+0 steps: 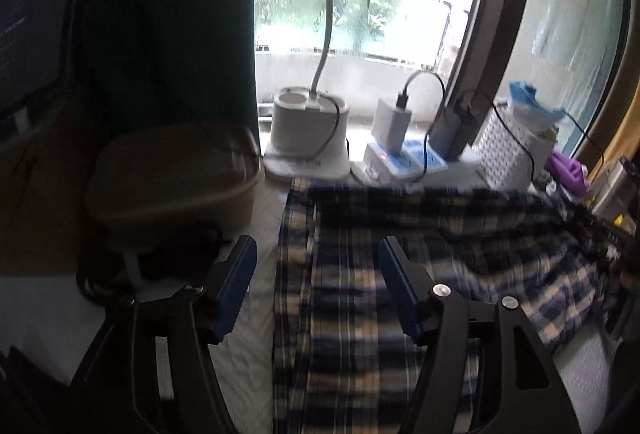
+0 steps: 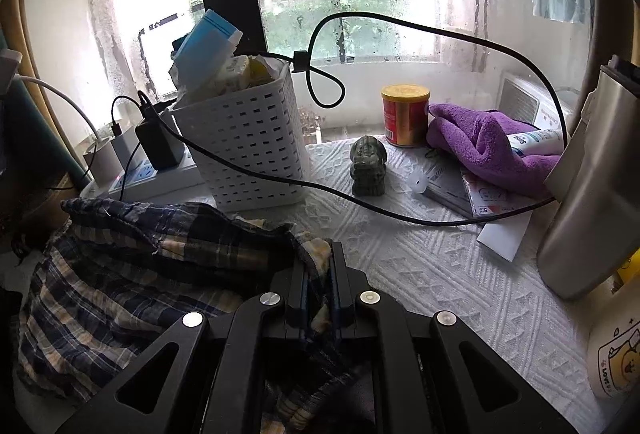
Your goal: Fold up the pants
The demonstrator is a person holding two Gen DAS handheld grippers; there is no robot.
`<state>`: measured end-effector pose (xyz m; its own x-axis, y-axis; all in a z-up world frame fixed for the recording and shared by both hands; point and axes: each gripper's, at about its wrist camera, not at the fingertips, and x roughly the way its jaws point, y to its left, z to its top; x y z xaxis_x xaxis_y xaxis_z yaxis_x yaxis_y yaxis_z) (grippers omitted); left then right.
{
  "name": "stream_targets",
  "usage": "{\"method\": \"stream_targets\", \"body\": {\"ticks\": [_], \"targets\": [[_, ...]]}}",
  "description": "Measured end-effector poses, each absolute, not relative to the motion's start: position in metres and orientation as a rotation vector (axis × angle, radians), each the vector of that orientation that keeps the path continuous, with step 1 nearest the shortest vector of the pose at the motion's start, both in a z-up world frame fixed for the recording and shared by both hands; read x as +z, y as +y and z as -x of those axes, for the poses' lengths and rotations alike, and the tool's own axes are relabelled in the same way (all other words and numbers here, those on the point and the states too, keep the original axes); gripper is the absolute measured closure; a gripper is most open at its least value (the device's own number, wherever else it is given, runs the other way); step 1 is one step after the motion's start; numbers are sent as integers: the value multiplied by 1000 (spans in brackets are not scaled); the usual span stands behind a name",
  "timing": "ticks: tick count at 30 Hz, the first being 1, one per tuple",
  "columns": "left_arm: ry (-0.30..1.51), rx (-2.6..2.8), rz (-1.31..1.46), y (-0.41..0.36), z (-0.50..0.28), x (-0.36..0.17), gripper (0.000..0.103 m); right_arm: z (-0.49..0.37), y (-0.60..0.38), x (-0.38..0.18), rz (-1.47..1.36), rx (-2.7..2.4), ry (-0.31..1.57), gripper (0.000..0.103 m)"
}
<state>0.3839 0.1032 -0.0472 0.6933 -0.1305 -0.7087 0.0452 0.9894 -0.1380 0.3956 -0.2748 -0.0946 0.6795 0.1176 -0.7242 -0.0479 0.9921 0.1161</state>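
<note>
The pants [image 1: 360, 274] are dark blue, white and yellow plaid and lie on a white textured cloth [image 2: 440, 274] on the table. My left gripper [image 1: 318, 250] is open, its blue-padded fingers [image 1: 240, 274] wide apart just above the pants' left side, holding nothing. My right gripper [image 2: 318, 254] is shut on a bunched edge of the pants [image 2: 160, 254], which trail off to the left in loose folds.
A white perforated basket [image 2: 248, 146] of packets stands just behind the pants. A power strip [image 2: 160, 178] with chargers and a long black cable [image 2: 400, 210] lies nearby. A brown lidded box [image 1: 172, 178], stone figurine [image 2: 368, 166], red can [image 2: 404, 114], purple towel [image 2: 488, 142] and steel flask [image 2: 592, 194] surround the table.
</note>
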Motion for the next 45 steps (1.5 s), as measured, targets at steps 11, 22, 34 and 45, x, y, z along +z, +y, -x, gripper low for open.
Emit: {"method": "stream_targets", "body": {"ticks": [11, 22, 34, 45], "targets": [[904, -102, 163, 100, -332, -75, 37, -360, -299, -70, -126, 21, 783, 9], [970, -53, 209, 106, -315, -105, 37, -314, -328, -102, -240, -40, 900, 9], [952, -98, 166, 93, -312, -109, 27, -314, -312, -122, -273, -29, 953, 27], [920, -93, 111, 84, -301, -97, 99, -320, -296, -123, -218, 39, 961, 76]]}}
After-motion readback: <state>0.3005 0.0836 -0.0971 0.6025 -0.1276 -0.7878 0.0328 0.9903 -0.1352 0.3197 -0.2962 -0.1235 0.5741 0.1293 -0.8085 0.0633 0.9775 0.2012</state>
